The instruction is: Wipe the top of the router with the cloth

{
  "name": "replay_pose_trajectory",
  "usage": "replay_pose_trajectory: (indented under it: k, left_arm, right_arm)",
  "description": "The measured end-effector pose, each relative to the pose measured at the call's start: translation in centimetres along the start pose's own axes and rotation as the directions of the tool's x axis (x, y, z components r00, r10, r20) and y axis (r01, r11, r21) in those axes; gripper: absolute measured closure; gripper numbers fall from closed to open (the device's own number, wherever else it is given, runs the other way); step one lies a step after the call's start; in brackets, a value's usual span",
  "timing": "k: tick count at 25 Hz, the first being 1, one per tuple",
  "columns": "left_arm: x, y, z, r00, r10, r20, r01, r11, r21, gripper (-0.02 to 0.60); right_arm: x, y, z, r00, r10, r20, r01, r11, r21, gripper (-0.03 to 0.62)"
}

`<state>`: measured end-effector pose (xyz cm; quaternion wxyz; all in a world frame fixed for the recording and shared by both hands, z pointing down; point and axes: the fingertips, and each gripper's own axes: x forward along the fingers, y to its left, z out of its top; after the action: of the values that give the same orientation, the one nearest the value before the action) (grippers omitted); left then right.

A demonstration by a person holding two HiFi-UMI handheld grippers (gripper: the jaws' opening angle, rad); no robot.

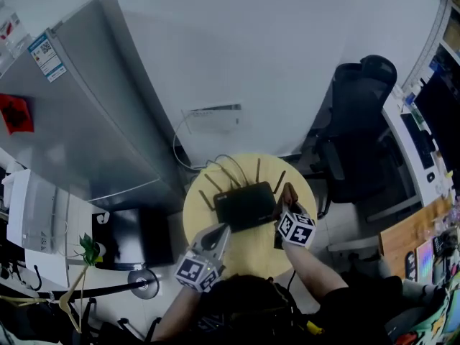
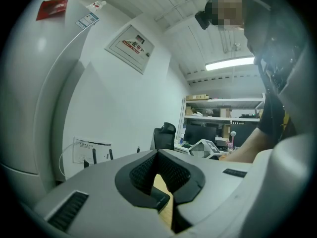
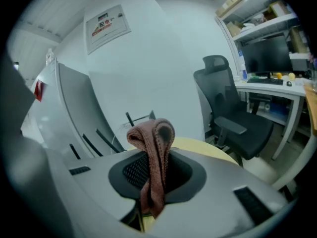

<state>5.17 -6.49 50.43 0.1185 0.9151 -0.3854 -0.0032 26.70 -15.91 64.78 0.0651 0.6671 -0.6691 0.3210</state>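
Router [image 1: 244, 205] centred on yellow worktop [image 1: 195, 210], bare rim around; chair [image 1: 359, 135] nearby. Right tool [image 1: 287, 197] clamps cloth [image 3: 154, 148]; left tool [image 1: 221, 230] closed, empty.

Router [image 1: 245, 204] sits centred on table [image 1: 195, 220]; cloth [image 1: 289, 192] apparently at its right edge; chair [image 1: 356, 135] beyond, right.

We see a reddish-brown ribbed cloth [image 3: 152, 152] between our grey right gripper's [image 3: 148, 182] black meshed pads [image 3: 132, 170]. Beside it are a black router [image 1: 244, 205] and a pale yellow table [image 1: 253, 257].

Office: swivel chair [image 3: 221, 95], desk [image 3: 275, 89] with monitor [image 3: 267, 55], loaded wall shelves [image 3: 261, 25].
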Motion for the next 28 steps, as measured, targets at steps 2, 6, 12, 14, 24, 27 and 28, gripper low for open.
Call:
replay_pose_trajectory:
  k: [2,6,12,14,24,27,28]
  left_arm:
    - [0.2,0.4,-0.6,1.000,0.016,-0.013,-0.016,1.000,0.019,0.580]
    - [0.8,0.2,-1.2,0.999,0.029,-0.045,-0.029,1.000,-0.004,0.580]
    - [1.0,0.5,-2.2,0.994,0.080,-0.074,-0.081,0.997,-0.011,0.580]
    - [1.0,0.6,-2.2,0.991,0.096,-0.091,-0.098,0.995,-0.026,0.580]
    - [0.6,0.9,-1.9,0.992,0.091,-0.082,-0.091,0.996,-0.001,0.580]
    - [0.3,1.3,-2.1,0.993,0.090,-0.079,-0.090,0.996,-0.003,0.580]
    - [0.3,1.4,-2.1,0.993,0.087,-0.080,-0.088,0.996,-0.003,0.580]
  right_arm:
    - [1.1,-1.6,-0.4,0.999,-0.019,-0.026,0.020,0.999,0.046,0.534]
    - [3.1,-3.2,-1.0,0.997,0.002,-0.076,0.013,0.981,0.194,0.533]
    - [5.6,-3.2,-3.4,0.983,0.050,-0.179,0.022,0.925,0.379,0.533]
    - [6.4,-3.0,-4.0,0.978,0.046,-0.202,0.033,0.928,0.372,0.533]
    - [9.0,-4.3,-6.9,0.942,0.060,-0.331,0.123,0.855,0.503,0.533]
    - [9.3,-4.0,-6.7,0.937,0.099,-0.336,0.094,0.853,0.513,0.533]
    - [9.3,-4.0,-6.6,0.937,0.104,-0.332,0.088,0.852,0.516,0.533]
